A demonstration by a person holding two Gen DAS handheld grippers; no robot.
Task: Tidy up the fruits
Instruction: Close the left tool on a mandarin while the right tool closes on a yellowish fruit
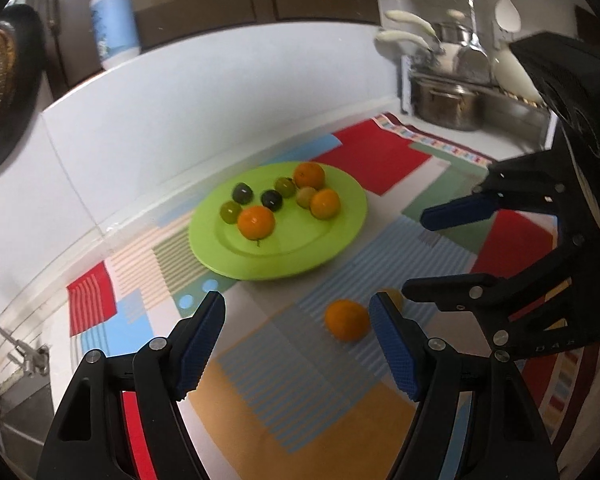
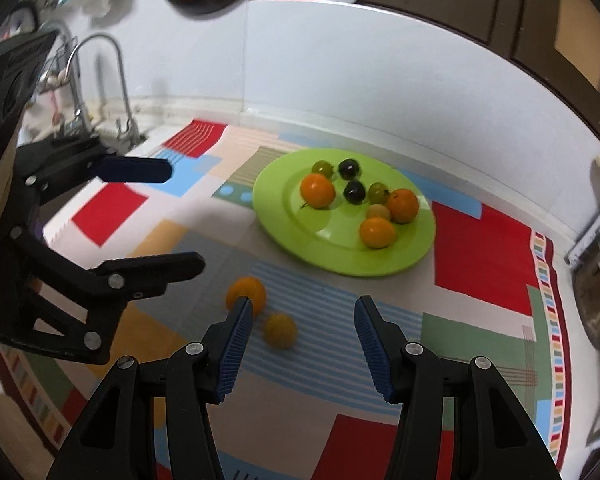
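Left gripper and right gripper, each with fingers spread wide and holding nothing, above a patchwork cloth; green plate on the cloth, bearing three oranges, two dark fruits and three greenish fruits. Loose orange and smaller yellow fruit lie on the cloth near the plate, just beyond the right gripper's fingertips; steel pot at the far corner.
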